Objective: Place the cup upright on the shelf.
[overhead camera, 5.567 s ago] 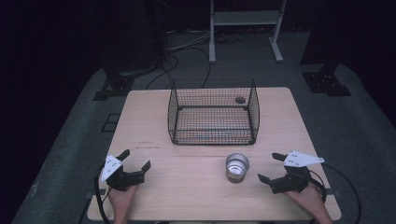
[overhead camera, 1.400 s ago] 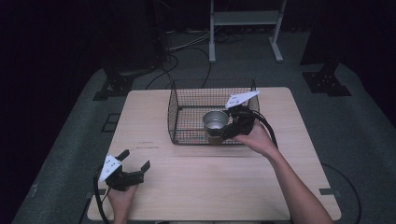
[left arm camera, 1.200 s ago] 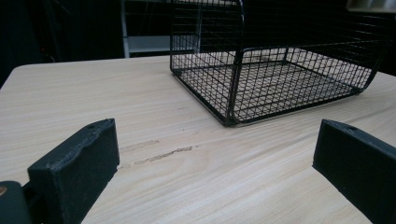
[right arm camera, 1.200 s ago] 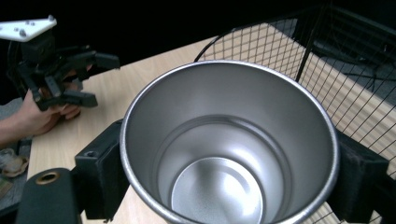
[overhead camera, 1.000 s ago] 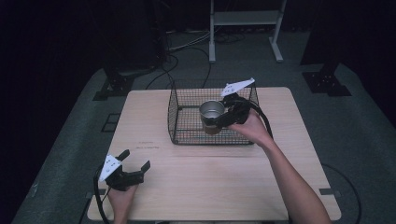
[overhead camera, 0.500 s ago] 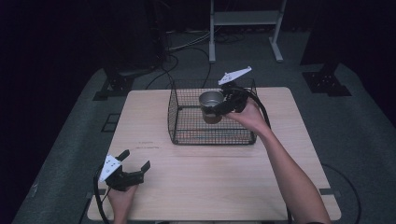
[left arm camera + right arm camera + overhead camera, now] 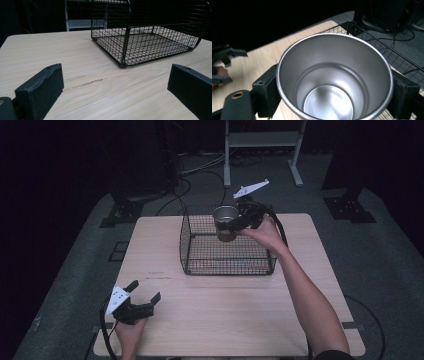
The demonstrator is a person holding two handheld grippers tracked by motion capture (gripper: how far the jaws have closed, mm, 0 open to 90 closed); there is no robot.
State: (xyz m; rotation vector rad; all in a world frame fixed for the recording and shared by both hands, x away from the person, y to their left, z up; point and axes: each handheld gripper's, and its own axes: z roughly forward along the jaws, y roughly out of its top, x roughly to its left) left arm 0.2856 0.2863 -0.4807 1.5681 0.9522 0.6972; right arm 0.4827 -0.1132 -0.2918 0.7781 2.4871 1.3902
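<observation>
A shiny steel cup [image 7: 225,215] hangs upright above the far side of the black wire basket [image 7: 227,266]. My right gripper [image 7: 234,223] is shut on it, one jaw pressing each side of its wall. The right gripper view looks down into the empty cup [image 7: 334,82], held between the right gripper's [image 7: 334,95] black pads [image 7: 265,92], with the basket rim [image 7: 372,37] behind. At the table's front left corner my left gripper [image 7: 145,291] rests low and open. In its own view the left gripper [image 7: 115,85] holds nothing, and the basket [image 7: 150,45] stands ahead.
The wooden table [image 7: 225,320] carries the basket at its far middle. Dark floor, cables and a white stand [image 7: 262,140] lie beyond the far edge. My right forearm [image 7: 305,290] crosses the table's right half.
My right gripper has carried the cup up, farther away and a little left, from inside the basket to above its far side. The left gripper has stayed put.
</observation>
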